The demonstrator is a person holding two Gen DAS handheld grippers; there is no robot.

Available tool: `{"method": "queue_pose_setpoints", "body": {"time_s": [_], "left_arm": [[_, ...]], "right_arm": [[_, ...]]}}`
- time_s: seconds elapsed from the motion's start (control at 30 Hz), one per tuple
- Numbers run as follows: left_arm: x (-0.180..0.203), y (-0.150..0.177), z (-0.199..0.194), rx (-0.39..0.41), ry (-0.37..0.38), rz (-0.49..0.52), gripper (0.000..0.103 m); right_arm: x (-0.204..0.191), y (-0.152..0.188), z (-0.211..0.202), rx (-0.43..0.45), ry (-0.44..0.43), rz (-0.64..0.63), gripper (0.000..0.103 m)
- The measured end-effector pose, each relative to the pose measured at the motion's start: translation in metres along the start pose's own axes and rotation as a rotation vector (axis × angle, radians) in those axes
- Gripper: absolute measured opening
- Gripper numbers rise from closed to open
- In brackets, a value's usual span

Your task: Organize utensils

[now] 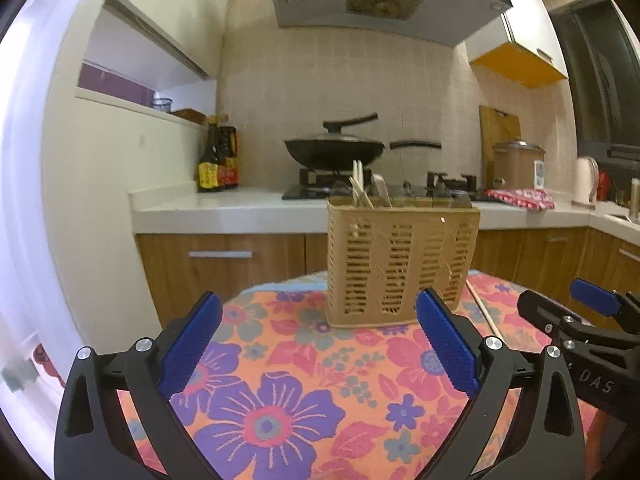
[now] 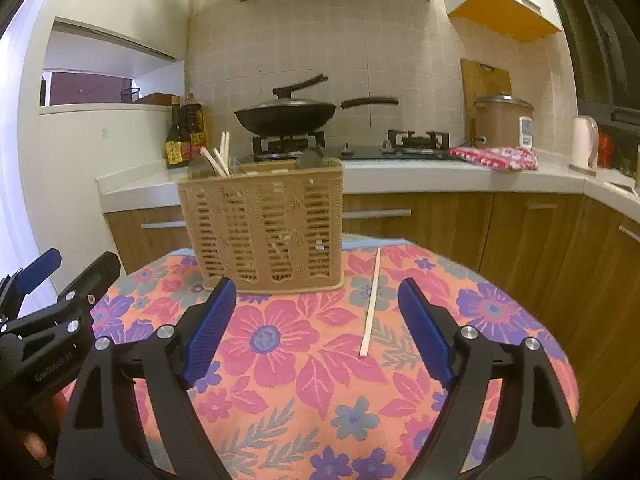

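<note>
A tan slatted utensil basket [image 1: 402, 260] [image 2: 264, 228] stands upright at the far side of a flowered table. Chopsticks [image 1: 359, 188] [image 2: 220, 158] stick out of its left end. One loose wooden chopstick [image 2: 371, 302] lies on the cloth right of the basket; it also shows in the left wrist view [image 1: 482, 307]. My left gripper [image 1: 318, 340] is open and empty, in front of the basket. My right gripper [image 2: 316, 324] is open and empty, just short of the loose chopstick. Each gripper shows at the edge of the other's view.
The table is covered by a flowered cloth [image 1: 304, 380] [image 2: 304, 380]. Behind it runs a kitchen counter [image 1: 224, 208] with a stove, a black wok [image 1: 334, 150], sauce bottles [image 1: 216, 160], a rice cooker [image 2: 502, 120] and a red cloth [image 2: 494, 156].
</note>
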State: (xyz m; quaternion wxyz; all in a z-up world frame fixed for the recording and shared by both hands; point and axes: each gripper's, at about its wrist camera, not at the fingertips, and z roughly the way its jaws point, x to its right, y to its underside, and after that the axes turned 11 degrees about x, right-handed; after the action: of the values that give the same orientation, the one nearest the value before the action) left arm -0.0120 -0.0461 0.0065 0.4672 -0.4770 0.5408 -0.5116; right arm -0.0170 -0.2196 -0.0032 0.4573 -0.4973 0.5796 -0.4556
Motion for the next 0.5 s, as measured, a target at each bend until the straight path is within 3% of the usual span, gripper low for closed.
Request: {"method": "queue_pose_setpoints", "body": {"time_s": [0.13,0.5], "left_arm": [[0.0017,0.0027,0.0027,-0.021,0.007,0.009,0.095],[-0.0027,0.0041,0.0061,-0.040,0.007,-0.012,0.095]], "right_arm": [[0.0052,0.0018,0.0015,-0.010,0.006,0.016,0.084],[0.0051,0.0039,0.0020,-0.018,-0.003,0.016,0.087]]}}
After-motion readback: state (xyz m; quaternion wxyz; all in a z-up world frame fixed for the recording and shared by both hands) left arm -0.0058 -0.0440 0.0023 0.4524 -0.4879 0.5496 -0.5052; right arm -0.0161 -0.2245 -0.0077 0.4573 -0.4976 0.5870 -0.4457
